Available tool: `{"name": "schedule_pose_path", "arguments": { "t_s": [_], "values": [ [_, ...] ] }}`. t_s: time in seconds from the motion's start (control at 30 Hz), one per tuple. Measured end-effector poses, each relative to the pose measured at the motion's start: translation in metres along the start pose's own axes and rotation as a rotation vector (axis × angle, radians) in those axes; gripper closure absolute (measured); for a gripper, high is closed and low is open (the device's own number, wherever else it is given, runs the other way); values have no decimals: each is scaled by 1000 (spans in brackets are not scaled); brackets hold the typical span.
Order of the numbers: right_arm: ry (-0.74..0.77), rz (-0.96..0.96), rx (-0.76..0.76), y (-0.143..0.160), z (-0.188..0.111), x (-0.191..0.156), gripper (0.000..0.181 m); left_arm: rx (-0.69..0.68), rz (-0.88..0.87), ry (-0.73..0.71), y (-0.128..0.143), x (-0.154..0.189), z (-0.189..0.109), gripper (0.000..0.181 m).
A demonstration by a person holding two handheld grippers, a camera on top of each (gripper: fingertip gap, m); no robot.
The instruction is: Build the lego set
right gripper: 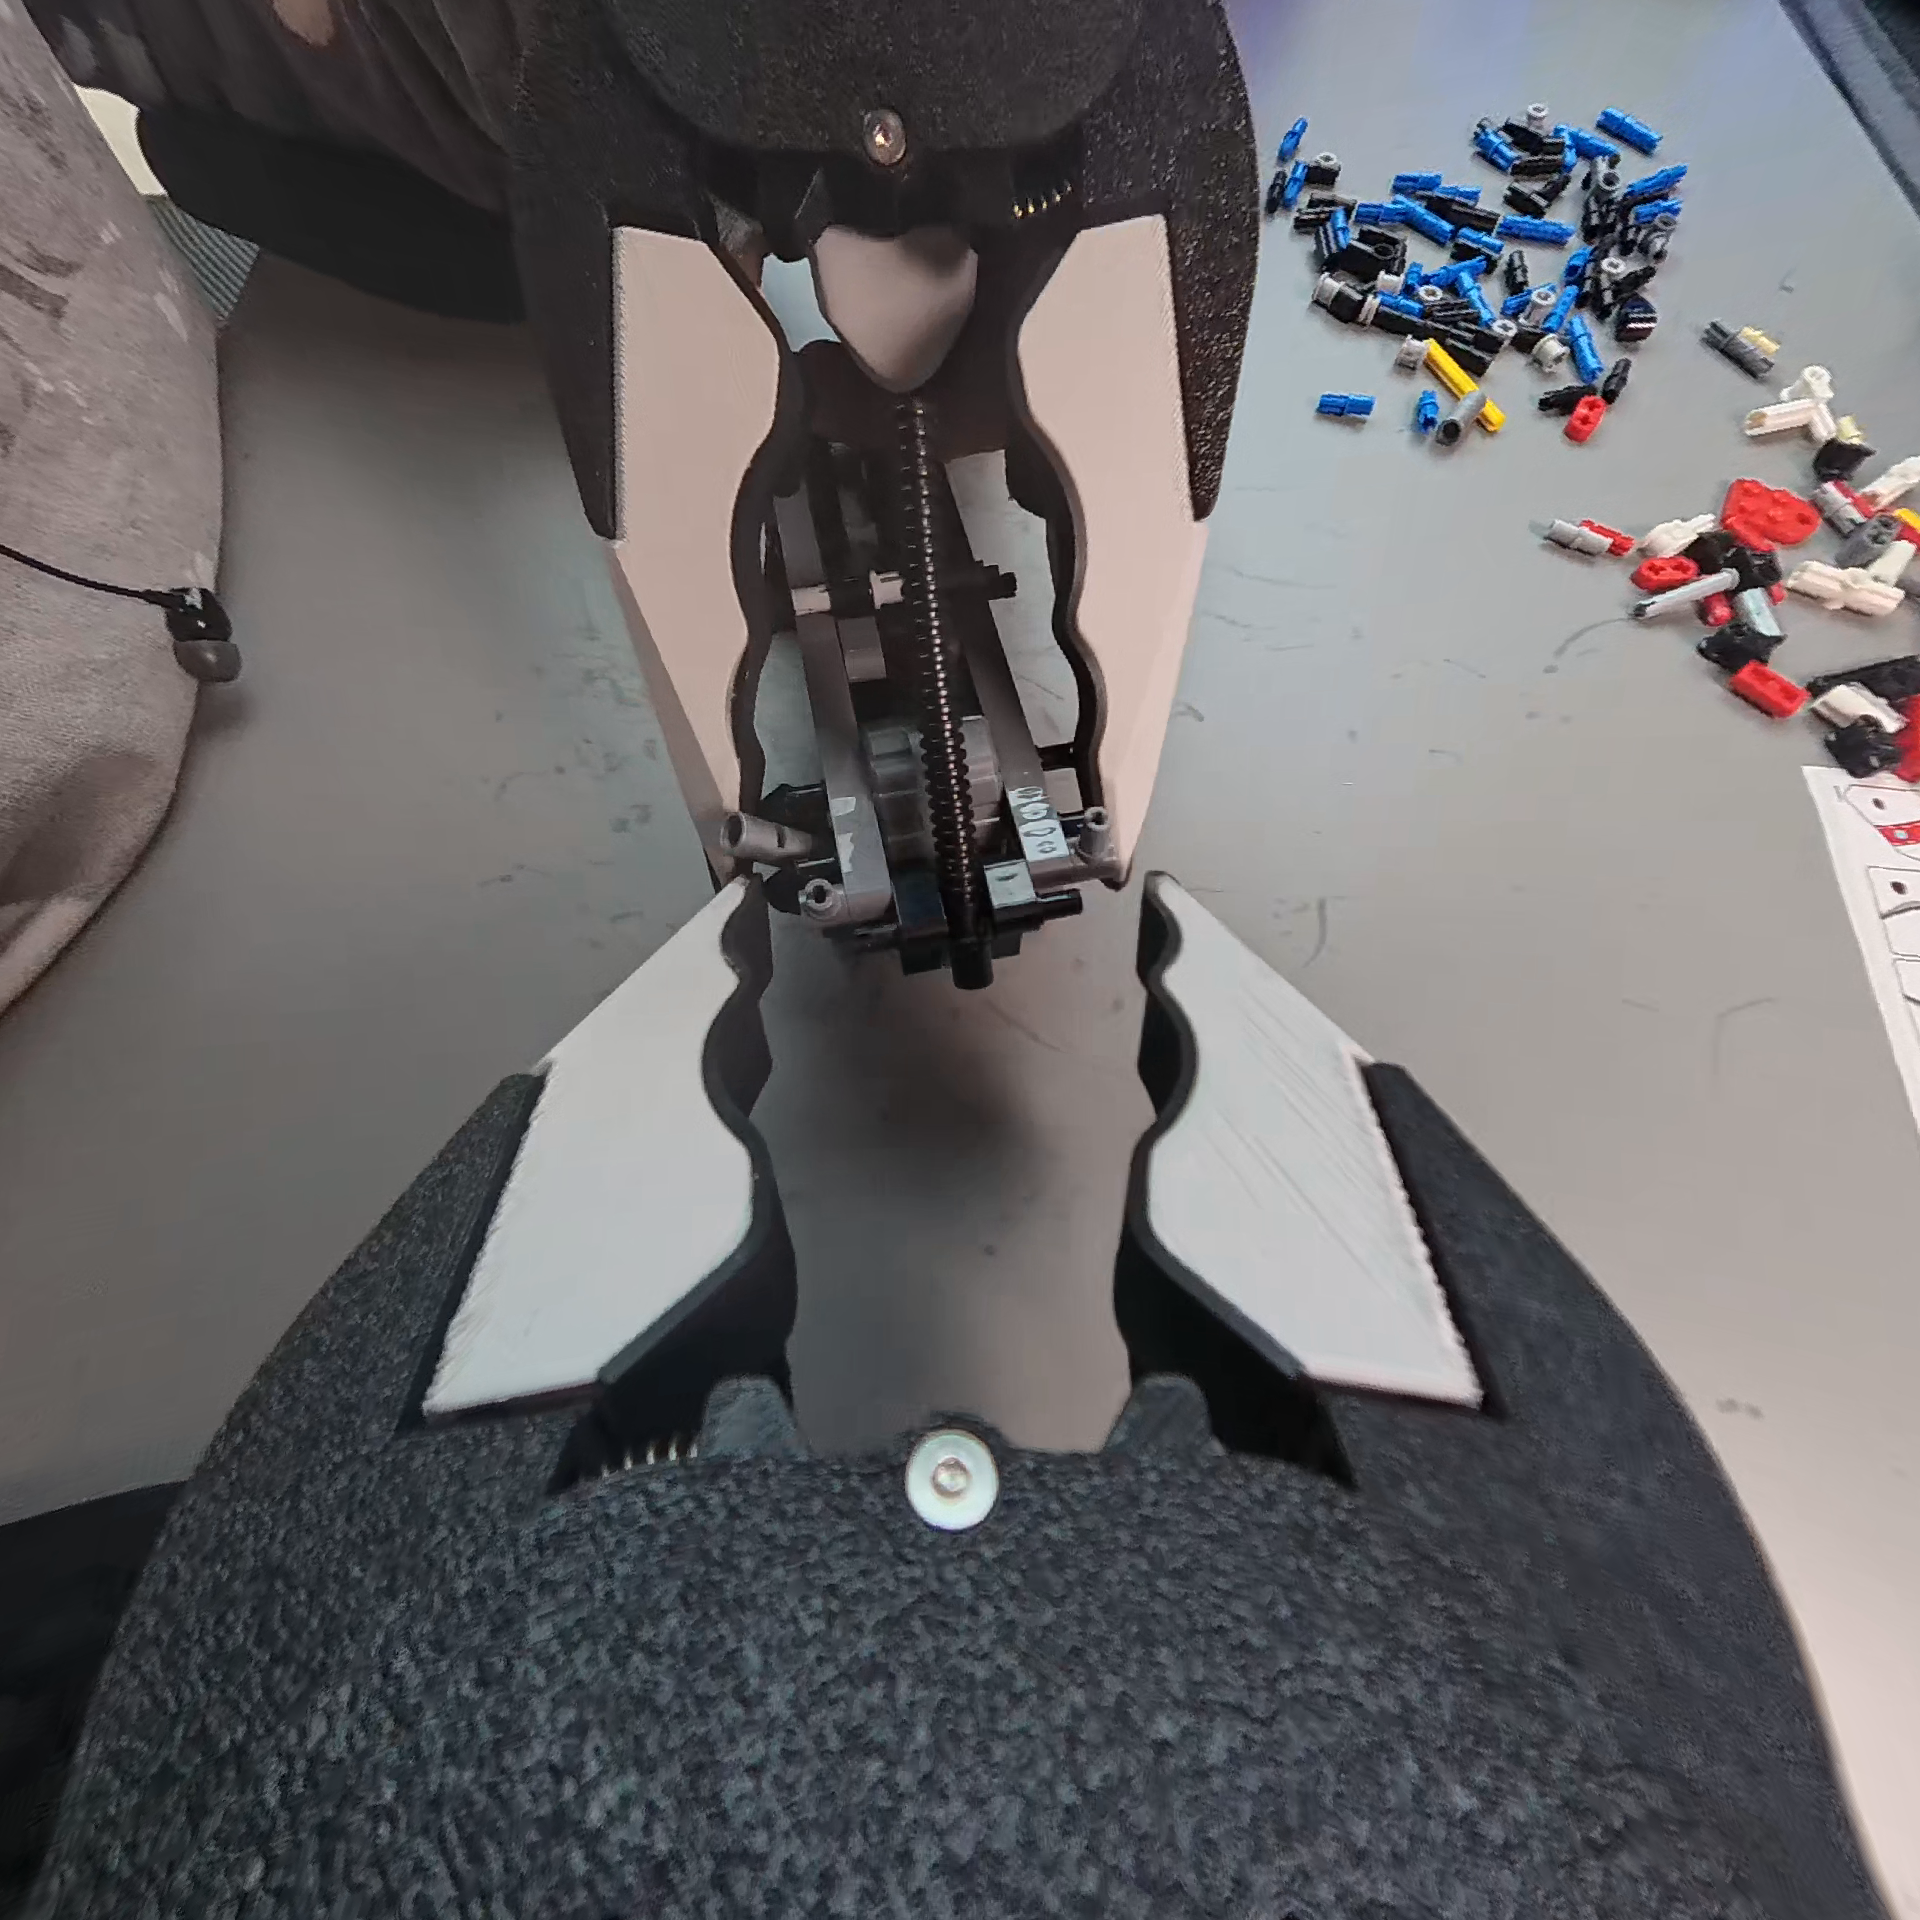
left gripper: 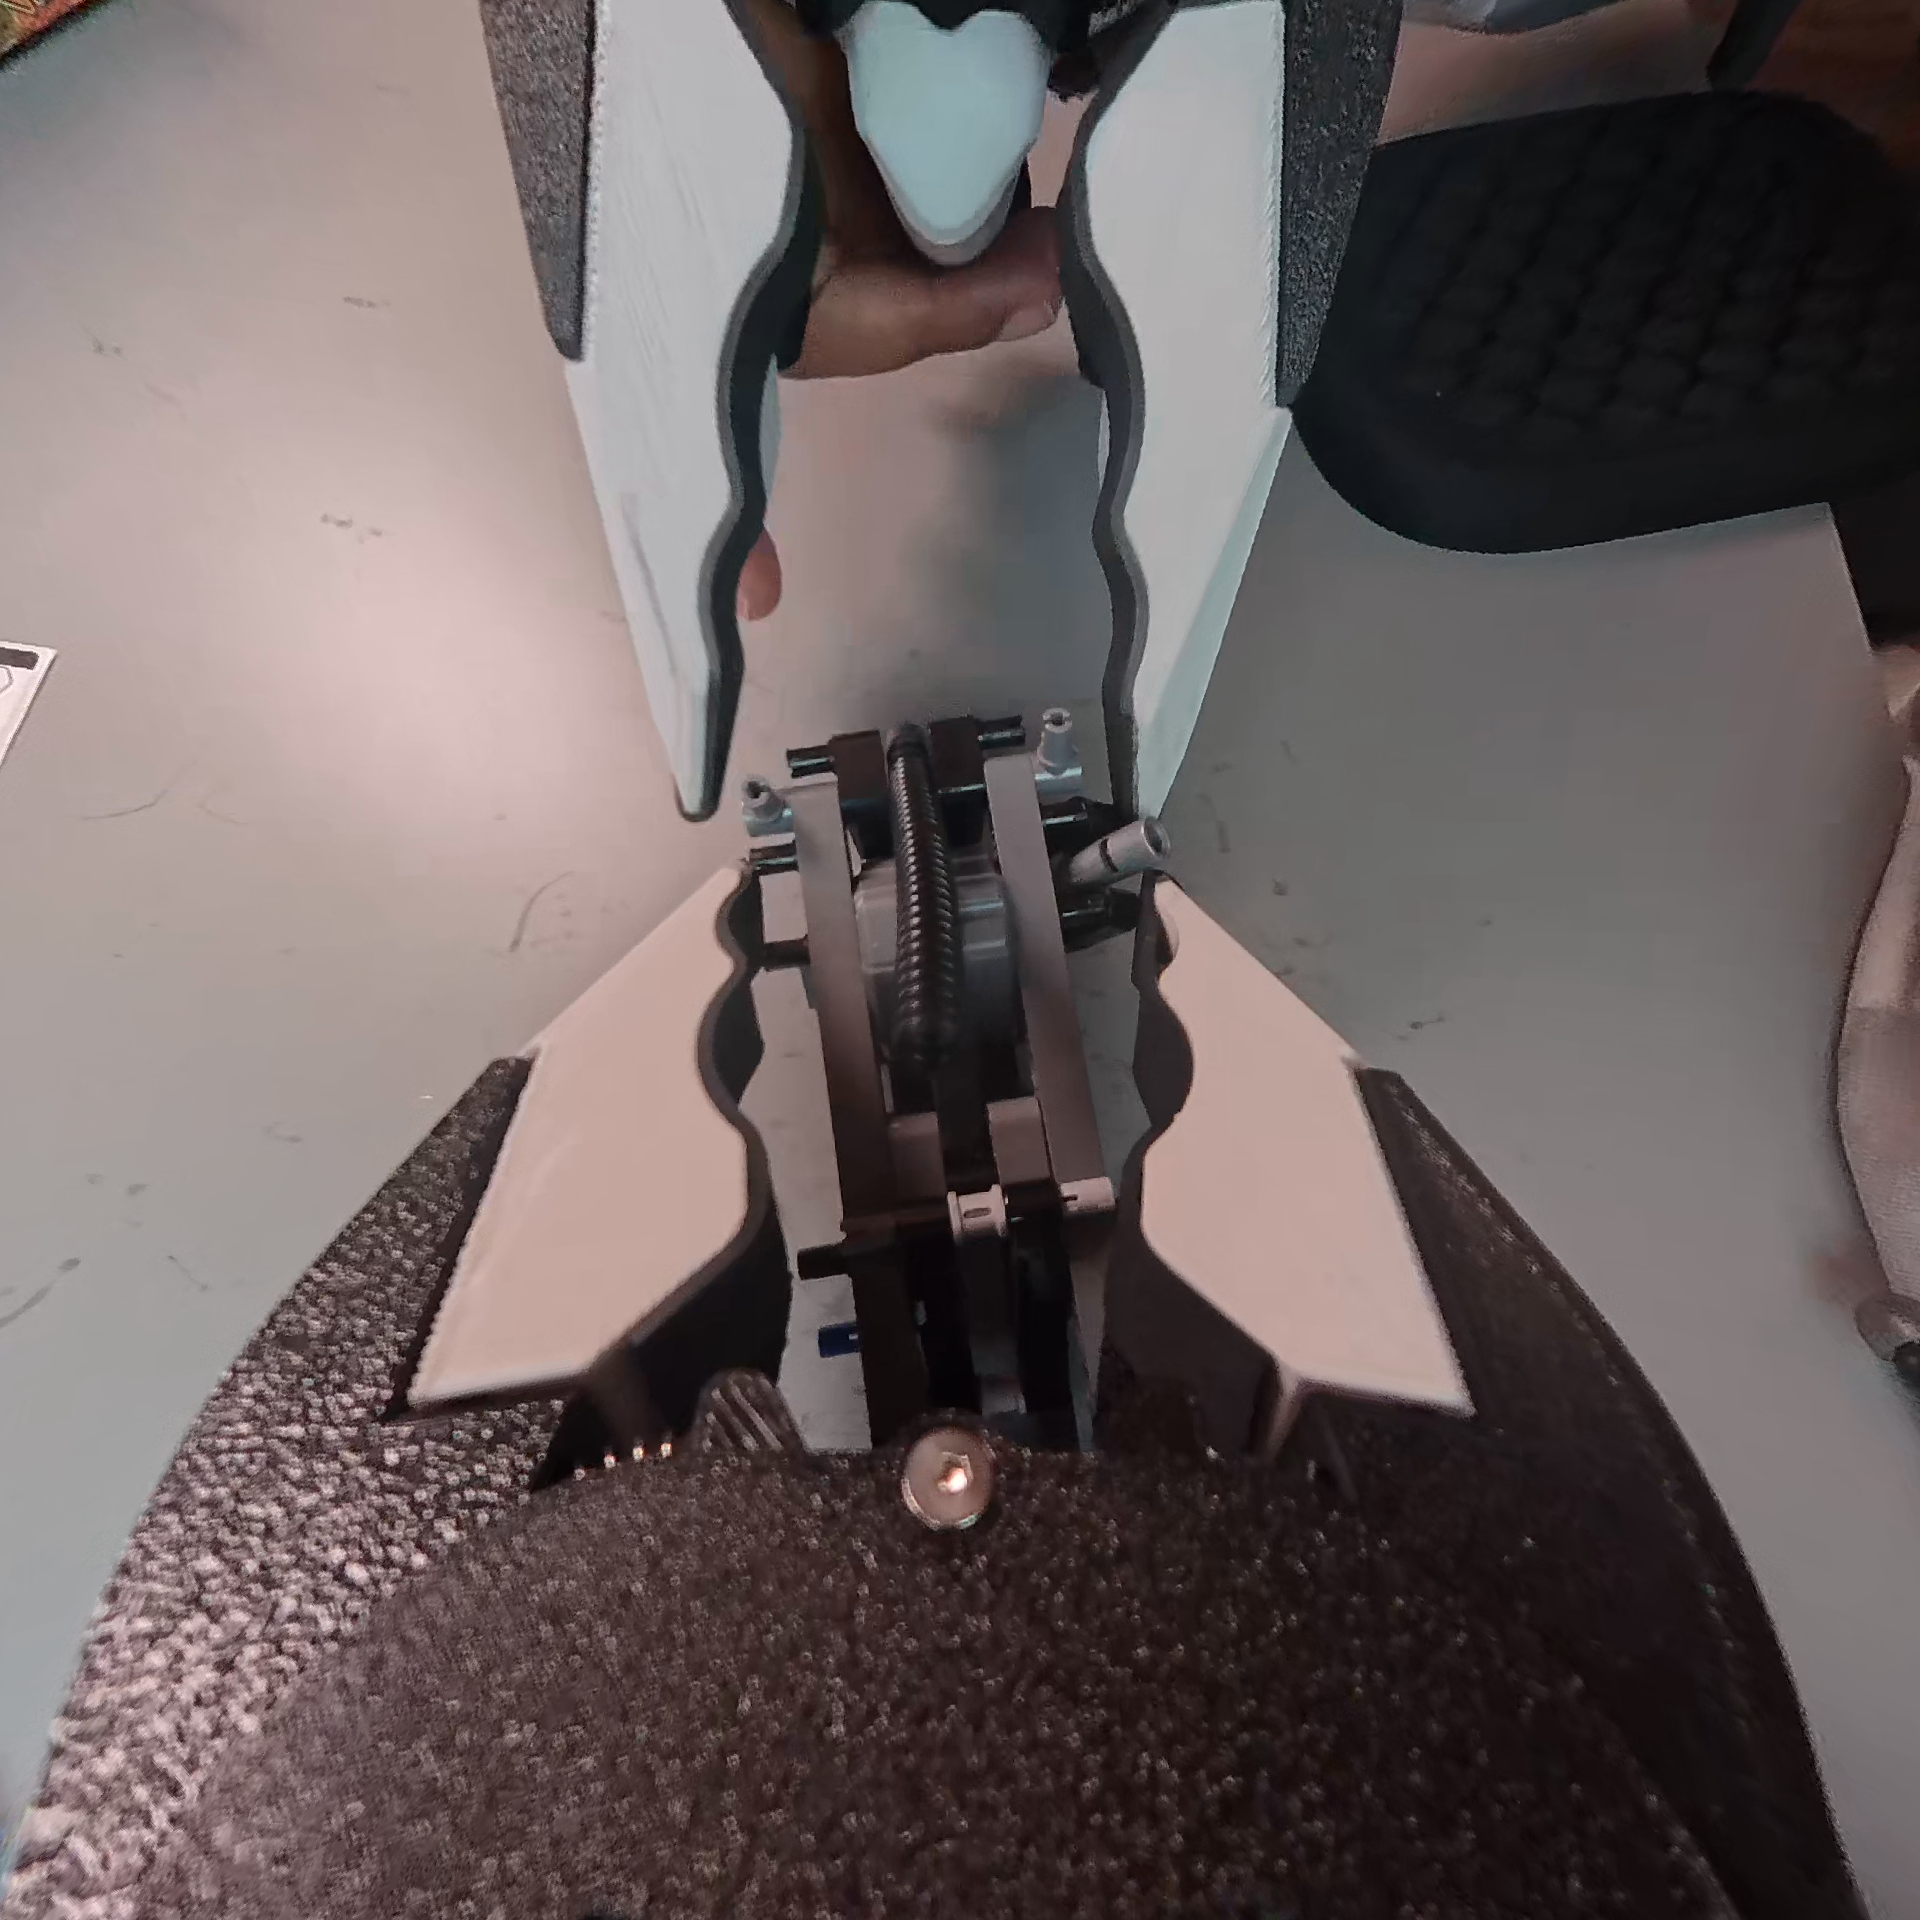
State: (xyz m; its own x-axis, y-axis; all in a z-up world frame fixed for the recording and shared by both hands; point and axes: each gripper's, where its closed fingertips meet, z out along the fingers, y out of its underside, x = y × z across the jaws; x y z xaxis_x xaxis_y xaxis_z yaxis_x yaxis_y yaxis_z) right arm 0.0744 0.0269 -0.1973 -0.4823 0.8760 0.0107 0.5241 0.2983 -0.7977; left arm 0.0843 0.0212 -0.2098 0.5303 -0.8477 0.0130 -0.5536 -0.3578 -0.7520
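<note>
The left gripper is reaching around one lego build, a long grey and black frame with a black screw rod down its middle. Its two fingers are spread wide, and I cannot tell if they are squeezing the build or only sitting beside it. The right gripper is facing it with its fingers wide apart, holding nothing; its tips are just beside the near end of the build. The build is sitting between the two grippers, over the grey table. Two loose piles are lying on the table: a blue and black pile and a red and white pile. One paper sheet is lying near them.
</note>
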Motion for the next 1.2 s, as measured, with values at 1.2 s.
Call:
{"name": "schedule_pose_path", "arguments": {
  "t_s": [1.2],
  "values": [
    [-38, 13, 74, -8, -1, -11, 116, 6, 56, 2, 2, 8, 1, 105]
  ]
}}
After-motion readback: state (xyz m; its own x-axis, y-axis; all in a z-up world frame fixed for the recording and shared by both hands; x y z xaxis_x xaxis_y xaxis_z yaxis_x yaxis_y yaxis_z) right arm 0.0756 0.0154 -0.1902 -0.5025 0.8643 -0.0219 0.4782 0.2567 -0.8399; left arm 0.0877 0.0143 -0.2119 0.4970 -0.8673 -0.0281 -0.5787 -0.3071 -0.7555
